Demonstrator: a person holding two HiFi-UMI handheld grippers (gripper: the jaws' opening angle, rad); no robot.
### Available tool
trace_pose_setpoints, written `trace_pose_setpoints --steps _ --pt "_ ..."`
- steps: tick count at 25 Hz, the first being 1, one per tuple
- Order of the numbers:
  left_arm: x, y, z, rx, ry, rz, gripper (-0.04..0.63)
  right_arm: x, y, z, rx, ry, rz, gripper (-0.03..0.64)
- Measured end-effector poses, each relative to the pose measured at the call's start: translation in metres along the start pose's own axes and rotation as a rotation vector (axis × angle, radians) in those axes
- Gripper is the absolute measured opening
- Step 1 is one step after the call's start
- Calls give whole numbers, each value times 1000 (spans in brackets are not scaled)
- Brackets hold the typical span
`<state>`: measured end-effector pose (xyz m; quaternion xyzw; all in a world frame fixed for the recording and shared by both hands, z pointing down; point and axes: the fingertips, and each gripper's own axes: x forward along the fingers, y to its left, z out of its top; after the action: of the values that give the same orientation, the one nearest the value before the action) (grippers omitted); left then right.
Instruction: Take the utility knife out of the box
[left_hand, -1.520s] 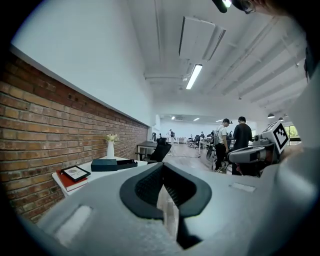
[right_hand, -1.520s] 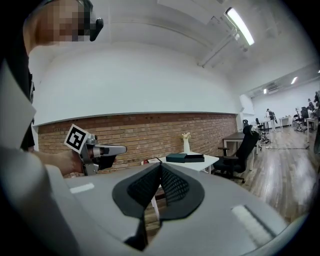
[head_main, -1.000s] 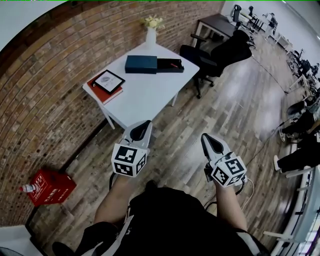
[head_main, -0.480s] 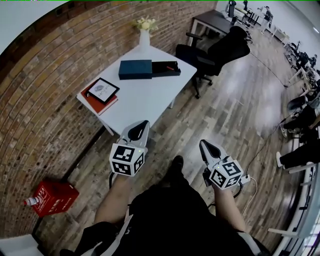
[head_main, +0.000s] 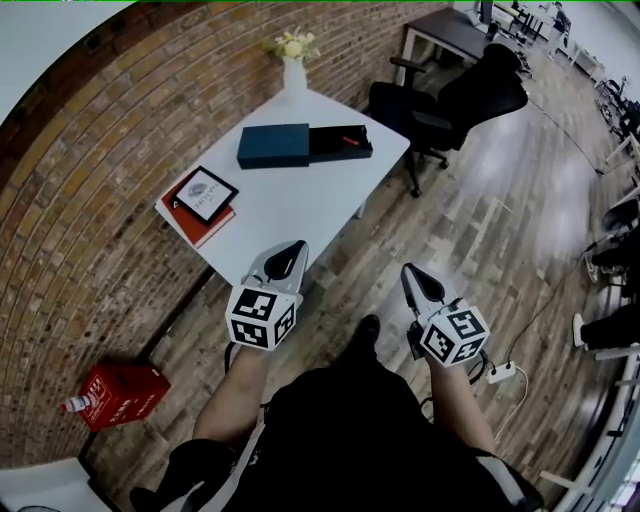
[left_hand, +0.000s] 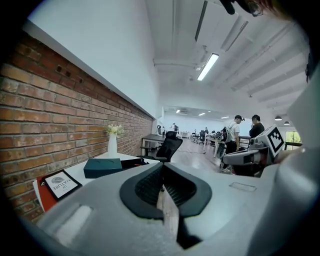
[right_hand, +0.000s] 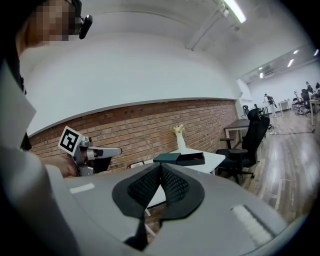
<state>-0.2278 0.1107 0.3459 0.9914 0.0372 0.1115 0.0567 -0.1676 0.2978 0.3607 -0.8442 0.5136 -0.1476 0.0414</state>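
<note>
The left hand-held gripper (head_main: 291, 254) and right hand-held gripper (head_main: 413, 276) are both closed tight on nothing, side by side short of the desk (head_main: 290, 205), while well ahead of them the open box (head_main: 338, 152) holds a small red item, probably the utility knife (head_main: 352, 140).

Inside the open box (head_main: 340, 143) only a small red speck (head_main: 352, 140) shows, too small to tell as a knife. A framed picture (head_main: 206, 194) covers most of the red book (head_main: 203, 230). In the left gripper view, the left gripper (left_hand: 162, 175) hides the near part of the surface (left_hand: 80, 172).
</note>
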Motion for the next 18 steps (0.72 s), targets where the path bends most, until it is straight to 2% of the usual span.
trace_pose_setpoints --steps 12,18 --pt "134 3 42 42 48 39 8 68 -132 47 49 6 48 2" --pt "176 11 50 48 78 80 8 96 -173 51 76 20 99 2"
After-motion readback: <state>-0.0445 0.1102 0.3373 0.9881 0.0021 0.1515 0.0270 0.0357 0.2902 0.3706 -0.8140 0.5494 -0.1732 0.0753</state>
